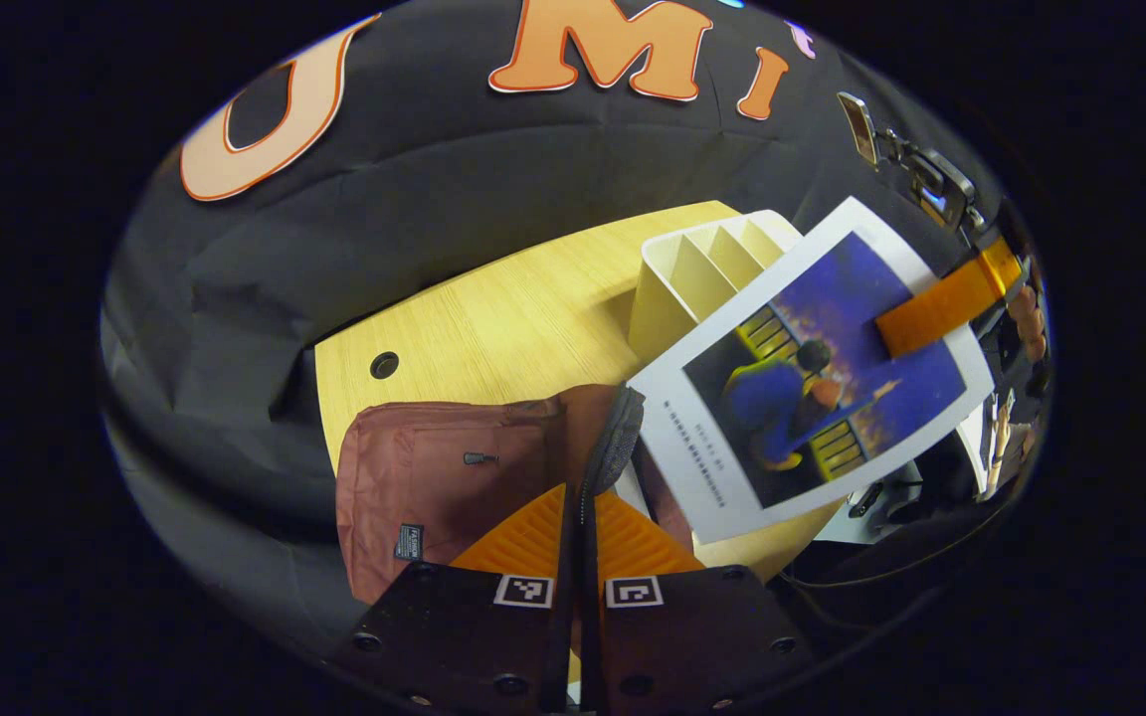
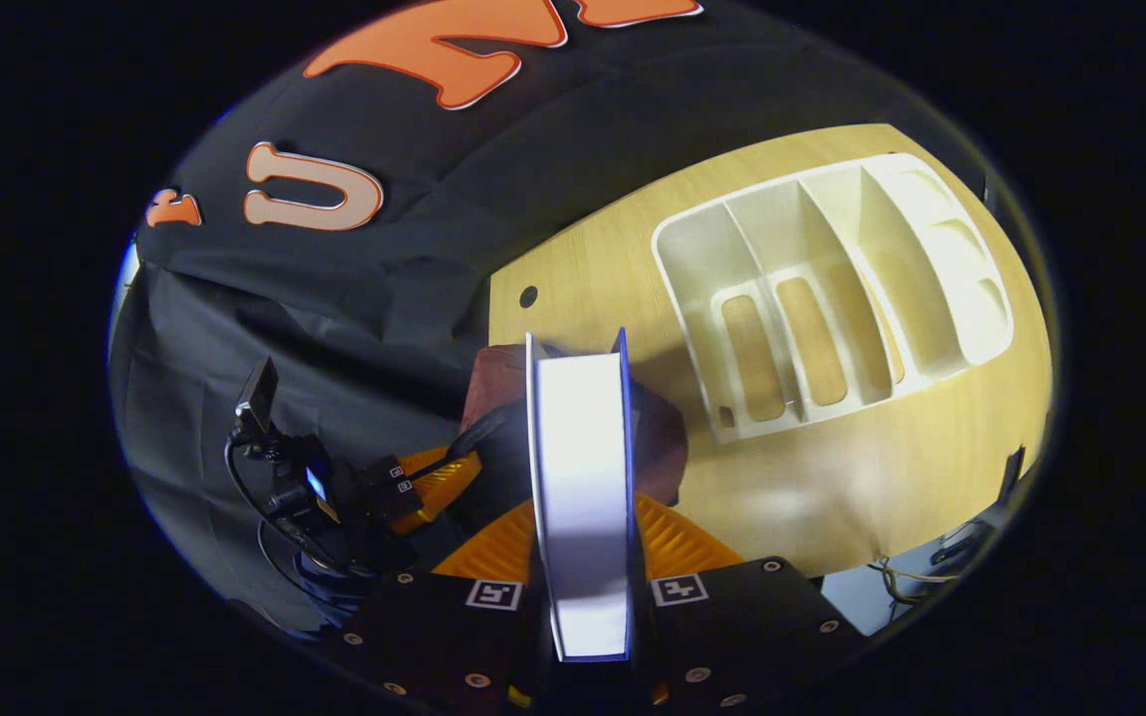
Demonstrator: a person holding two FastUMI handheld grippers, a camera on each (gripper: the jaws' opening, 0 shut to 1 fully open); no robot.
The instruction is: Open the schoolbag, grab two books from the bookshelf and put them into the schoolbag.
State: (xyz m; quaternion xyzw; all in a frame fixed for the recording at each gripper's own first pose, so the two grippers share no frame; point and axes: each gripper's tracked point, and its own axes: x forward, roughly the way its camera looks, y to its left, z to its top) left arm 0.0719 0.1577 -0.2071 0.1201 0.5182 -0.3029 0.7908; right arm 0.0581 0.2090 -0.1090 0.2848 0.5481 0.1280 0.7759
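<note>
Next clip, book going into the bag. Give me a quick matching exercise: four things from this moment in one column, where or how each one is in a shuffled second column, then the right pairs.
Things
1. book
2. schoolbag
3. bookshelf
4. left gripper

States
A. stands on the table with its slots bare
B. pinches the rim of the bag's opening
C. clamped in the right gripper, above the bag
D. lies on the table's near corner, mouth held open

Pairs: 1-C, 2-D, 3-A, 4-B

No legible text on anything.
</note>
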